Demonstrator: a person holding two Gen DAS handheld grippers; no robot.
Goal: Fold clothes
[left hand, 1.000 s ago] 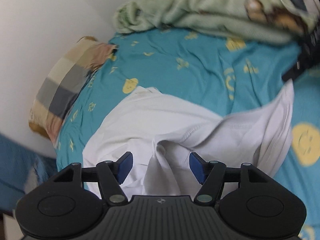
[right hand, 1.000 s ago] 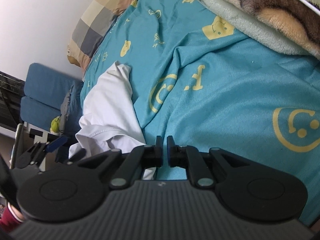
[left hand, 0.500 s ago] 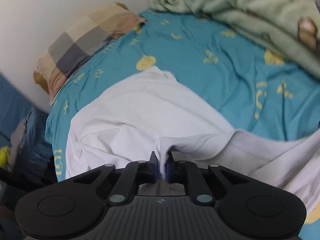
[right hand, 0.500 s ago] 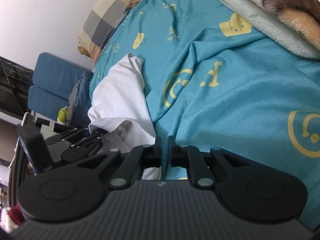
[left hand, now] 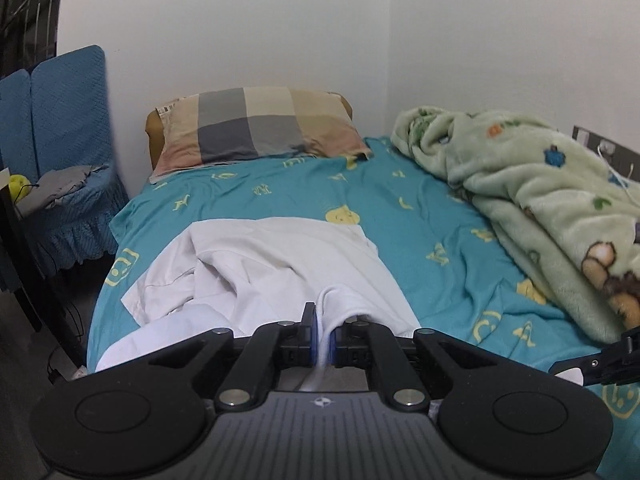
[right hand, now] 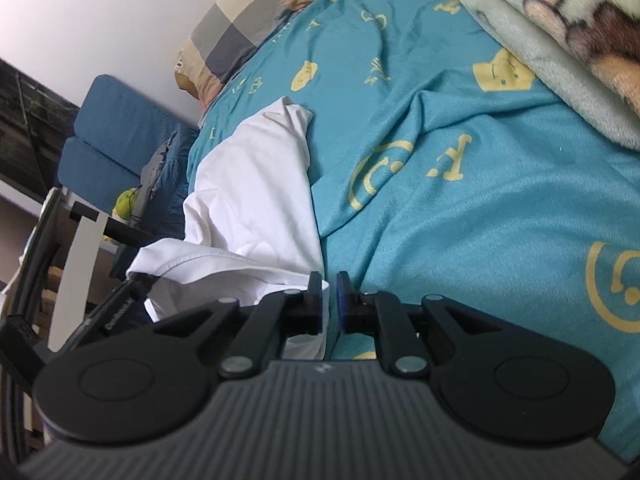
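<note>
A white garment (left hand: 280, 264) lies crumpled on the teal bedsheet (left hand: 432, 216), its far edge towards the pillow. My left gripper (left hand: 323, 336) is shut on a raised fold of its near edge, and the cloth hangs down between the jaws. In the right wrist view the same white garment (right hand: 256, 192) stretches away to the left. My right gripper (right hand: 329, 298) is shut on another part of its edge, with white fabric showing between the fingers. The right gripper (left hand: 596, 364) also shows at the far right of the left wrist view, and the left gripper (right hand: 120, 308) at the lower left of the right wrist view.
A checked pillow (left hand: 260, 124) lies at the head of the bed against the white wall. A green fleece blanket (left hand: 540, 196) is heaped along the right side. A blue covered chair (left hand: 60, 128) with grey cloth on it stands left of the bed.
My left gripper went from open over the garment to shut on a fold, then pulled back and tilted up. The right gripper stayed shut on the cloth and shifted slightly.
</note>
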